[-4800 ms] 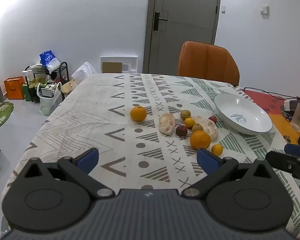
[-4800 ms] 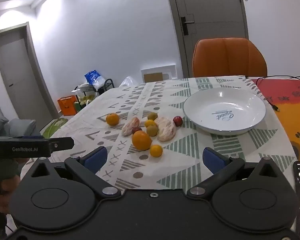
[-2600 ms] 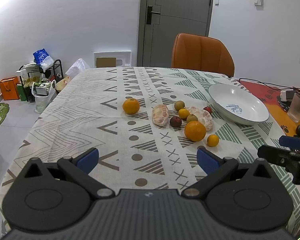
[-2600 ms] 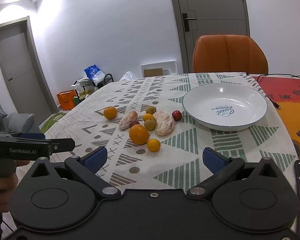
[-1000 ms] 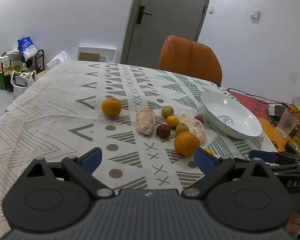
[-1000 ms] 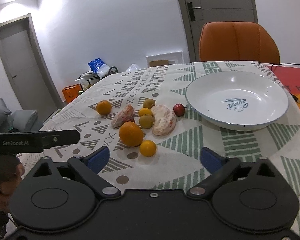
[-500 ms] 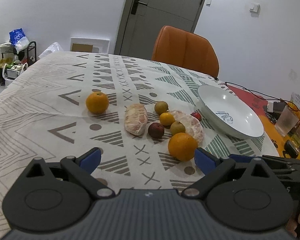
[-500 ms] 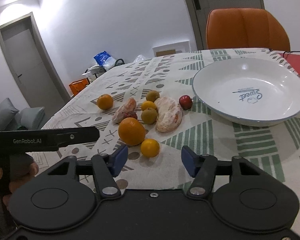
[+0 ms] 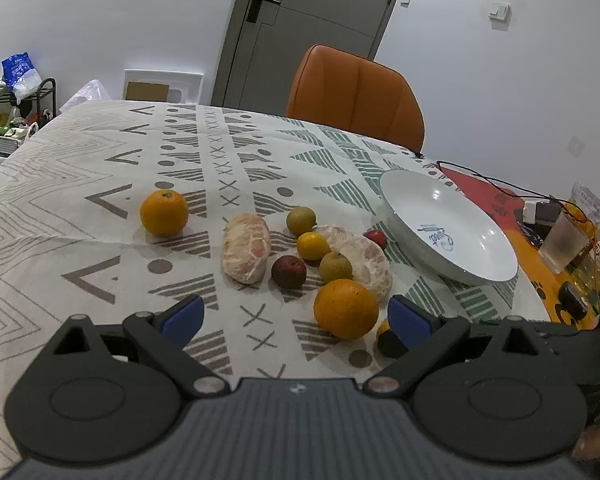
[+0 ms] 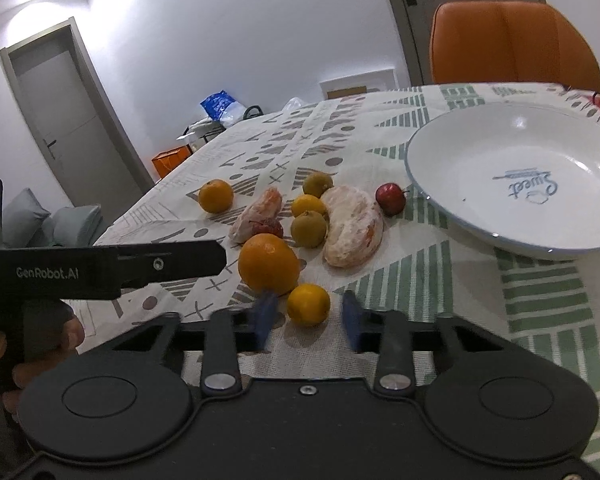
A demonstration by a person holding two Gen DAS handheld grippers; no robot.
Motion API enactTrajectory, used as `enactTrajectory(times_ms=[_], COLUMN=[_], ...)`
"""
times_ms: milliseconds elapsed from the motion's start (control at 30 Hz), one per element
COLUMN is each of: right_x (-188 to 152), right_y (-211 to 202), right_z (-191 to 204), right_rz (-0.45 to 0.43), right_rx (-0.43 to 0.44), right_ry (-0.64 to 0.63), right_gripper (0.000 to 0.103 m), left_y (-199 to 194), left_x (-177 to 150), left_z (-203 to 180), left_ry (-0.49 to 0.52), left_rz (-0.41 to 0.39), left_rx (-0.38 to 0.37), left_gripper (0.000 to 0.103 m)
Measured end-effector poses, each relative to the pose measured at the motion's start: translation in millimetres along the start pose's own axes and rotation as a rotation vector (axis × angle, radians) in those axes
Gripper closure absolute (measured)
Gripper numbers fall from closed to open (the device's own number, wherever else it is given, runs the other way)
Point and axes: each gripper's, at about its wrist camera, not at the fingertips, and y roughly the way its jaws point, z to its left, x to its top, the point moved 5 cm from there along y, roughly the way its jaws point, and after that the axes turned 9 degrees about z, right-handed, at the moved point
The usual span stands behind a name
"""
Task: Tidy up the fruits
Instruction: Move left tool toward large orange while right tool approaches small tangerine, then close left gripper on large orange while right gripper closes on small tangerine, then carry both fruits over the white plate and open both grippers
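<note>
Several fruits lie loose on the patterned cloth: a large orange (image 10: 268,264), a small orange (image 10: 307,304), two peeled citrus halves (image 10: 351,228), greenish fruits and a red one (image 10: 390,198). The white plate (image 10: 411,148) to their right holds nothing. My right gripper (image 10: 307,318) is low over the cloth and its jaws are closing. The small orange lies between its blurred blue pads (image 10: 264,316), with a thin gap on each side. My left gripper (image 9: 296,320) is open, and the large orange (image 9: 345,308) sits just ahead, near its right finger.
An orange chair (image 9: 355,96) stands at the table's far side. A lone orange (image 9: 164,212) lies left of the cluster. A glass (image 9: 561,246), cables and small items crowd the red mat at the right. The left gripper's black housing (image 10: 100,266) is beside the large orange.
The right gripper's jaws have come in from wide apart to close on either side of the small orange. Both grippers have moved forward toward the fruit.
</note>
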Motion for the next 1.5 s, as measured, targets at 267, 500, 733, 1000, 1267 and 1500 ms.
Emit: enactTrajectory(times_ms=[267, 500, 733, 1000, 1267, 1500], right_x=[2, 2, 0, 2, 8, 15], right_y=[-5, -16, -25, -38, -55, -68], right_z=[-10, -22, -34, -39, -41, -46], right_rz=[-0.017, -0.042, -0.061, -0.101, -0.148, -0.189], right_rx=[0.013, -0.015, -0.022, 0.0, 0.058, 0.069], right_ry=[0.024, 0.048, 0.073, 0.083, 0.095, 0.108], right_gripper=[0.081, 0.081, 0.081, 0.081, 0.081, 0.081], left_y=[13, 34, 40, 32, 24, 21], left_x=[3, 2, 5, 11, 22, 29], left_z=[-7, -18, -28, -40, -53, -65], left_ry=[0.004, 0.019, 0.034, 0.045, 0.067, 0.077], left_rz=[0.028, 0.079, 0.105, 0.075, 0.038, 0.016], left_rx=[-0.02, -0.015, -0.006, -0.003, -0.008, -0.018], left_gripper=[0.012, 0.023, 0.062, 0.063, 0.063, 0.063])
